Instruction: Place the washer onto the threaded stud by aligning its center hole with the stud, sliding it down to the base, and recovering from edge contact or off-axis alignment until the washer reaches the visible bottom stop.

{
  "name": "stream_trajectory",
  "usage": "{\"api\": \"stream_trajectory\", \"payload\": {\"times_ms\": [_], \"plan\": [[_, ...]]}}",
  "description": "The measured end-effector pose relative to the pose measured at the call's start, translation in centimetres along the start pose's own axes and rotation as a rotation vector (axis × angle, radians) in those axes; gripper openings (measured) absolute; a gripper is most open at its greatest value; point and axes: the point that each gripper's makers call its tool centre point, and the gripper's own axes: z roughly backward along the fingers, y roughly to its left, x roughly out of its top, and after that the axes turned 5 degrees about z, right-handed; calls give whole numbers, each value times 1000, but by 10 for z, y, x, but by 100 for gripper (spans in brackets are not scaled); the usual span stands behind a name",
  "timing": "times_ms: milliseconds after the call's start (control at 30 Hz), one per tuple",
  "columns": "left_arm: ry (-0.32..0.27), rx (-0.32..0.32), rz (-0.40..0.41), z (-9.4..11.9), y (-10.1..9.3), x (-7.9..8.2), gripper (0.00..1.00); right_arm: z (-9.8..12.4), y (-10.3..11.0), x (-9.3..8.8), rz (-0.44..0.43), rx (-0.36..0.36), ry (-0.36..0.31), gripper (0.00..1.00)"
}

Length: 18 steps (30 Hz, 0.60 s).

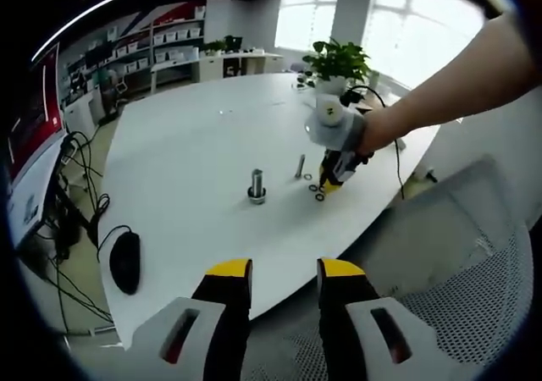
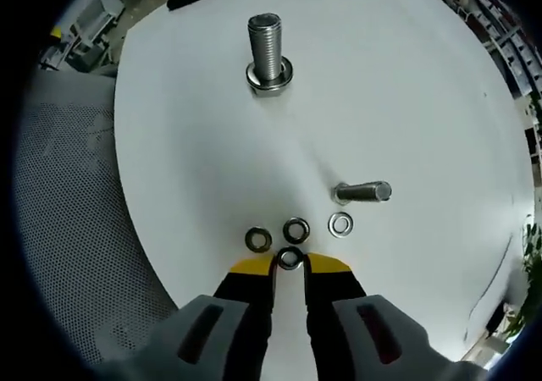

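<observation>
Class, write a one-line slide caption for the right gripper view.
Right gripper nips a washer on the white table, large stud ahead.

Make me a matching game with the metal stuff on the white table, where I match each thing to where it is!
Things:
1. big threaded steel stud
2. smaller steel bolt
3. dark metal washer
4. bright silver washer

Places:
A. between the yellow tips of the right gripper
B. standing upright, far from the washers
C. flat on the white table, just beside the smaller bolt
D. close to the washers

Pairs: 1-B, 2-D, 3-A, 4-C
</observation>
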Motion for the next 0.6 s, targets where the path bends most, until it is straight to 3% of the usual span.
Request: {"api": "stream_trajectory", "payload": {"times_ms": [233,600], "plan": [[-3,-8,-3,0,-2,1,28,1,1,0,-71,-71,-59,15],[-9,-6,-1,1,0,2,28,2,-3,-2,-185,-121,-151,14]]}}
